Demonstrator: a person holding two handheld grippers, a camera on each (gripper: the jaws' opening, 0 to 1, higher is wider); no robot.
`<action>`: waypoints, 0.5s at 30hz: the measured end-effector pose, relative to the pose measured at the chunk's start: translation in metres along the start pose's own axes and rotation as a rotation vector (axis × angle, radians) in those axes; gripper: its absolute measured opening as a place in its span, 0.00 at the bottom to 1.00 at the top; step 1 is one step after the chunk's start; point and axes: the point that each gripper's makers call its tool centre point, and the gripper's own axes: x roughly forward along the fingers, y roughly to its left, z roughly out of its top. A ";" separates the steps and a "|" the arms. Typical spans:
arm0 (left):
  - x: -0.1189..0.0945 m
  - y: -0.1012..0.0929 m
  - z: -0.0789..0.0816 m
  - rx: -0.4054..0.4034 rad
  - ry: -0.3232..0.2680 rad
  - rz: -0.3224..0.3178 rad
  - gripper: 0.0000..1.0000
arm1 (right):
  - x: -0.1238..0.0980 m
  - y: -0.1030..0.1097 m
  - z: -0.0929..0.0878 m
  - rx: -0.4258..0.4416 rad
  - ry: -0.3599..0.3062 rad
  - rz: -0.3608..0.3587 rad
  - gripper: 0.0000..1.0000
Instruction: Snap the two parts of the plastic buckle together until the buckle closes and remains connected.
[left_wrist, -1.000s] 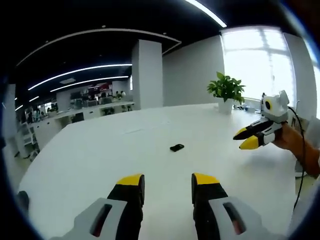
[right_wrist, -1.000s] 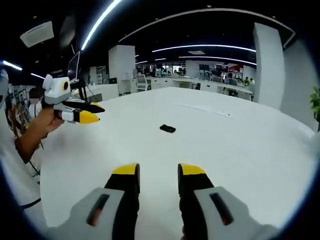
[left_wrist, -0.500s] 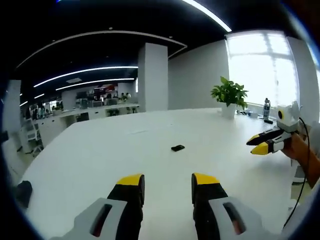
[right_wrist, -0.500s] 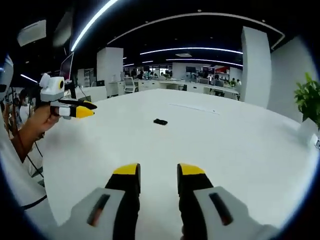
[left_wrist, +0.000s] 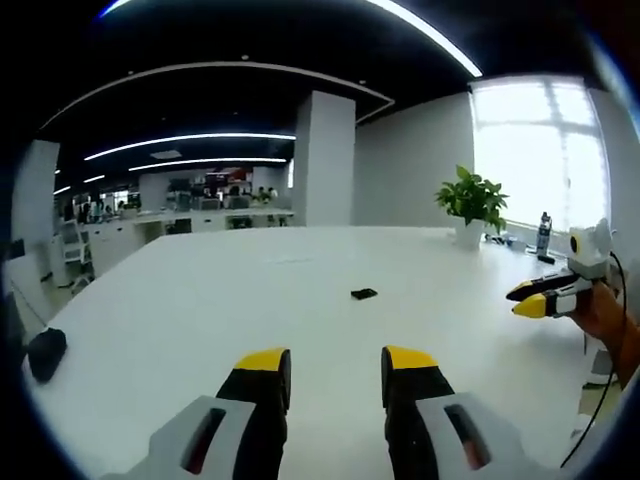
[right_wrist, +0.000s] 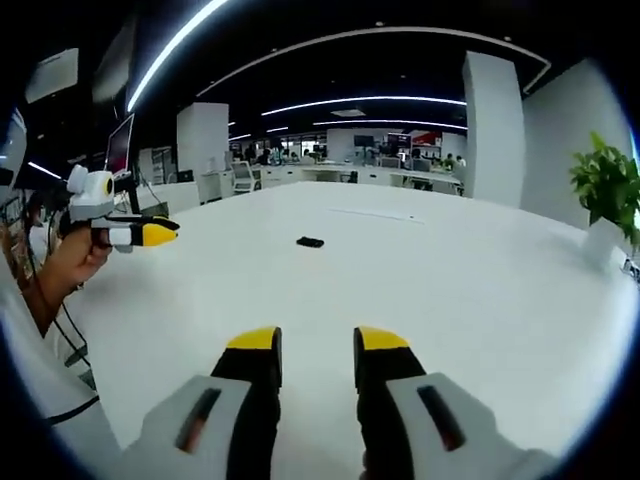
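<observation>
Buckle: on table, well ahead of left gripper and right gripper; both parted, empty, unreached.

Both views are looking low across the white table from well back, each facing forward along its own jaws. They are sharing the small black buckle mid-table and the potted plant.

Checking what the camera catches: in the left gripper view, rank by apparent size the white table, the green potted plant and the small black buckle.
1. White table
2. Green potted plant
3. Small black buckle

The table lies nearest, so its lead partly reflects nearness.
</observation>
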 end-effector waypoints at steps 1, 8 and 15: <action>0.000 0.001 0.000 -0.001 -0.002 0.002 0.36 | -0.001 0.000 0.000 0.003 -0.002 -0.004 0.28; -0.003 0.006 0.000 -0.015 -0.014 0.023 0.36 | -0.002 0.001 0.001 0.001 -0.002 -0.017 0.28; -0.005 0.010 -0.001 -0.025 -0.016 0.035 0.36 | 0.001 0.002 0.004 -0.006 -0.007 -0.013 0.28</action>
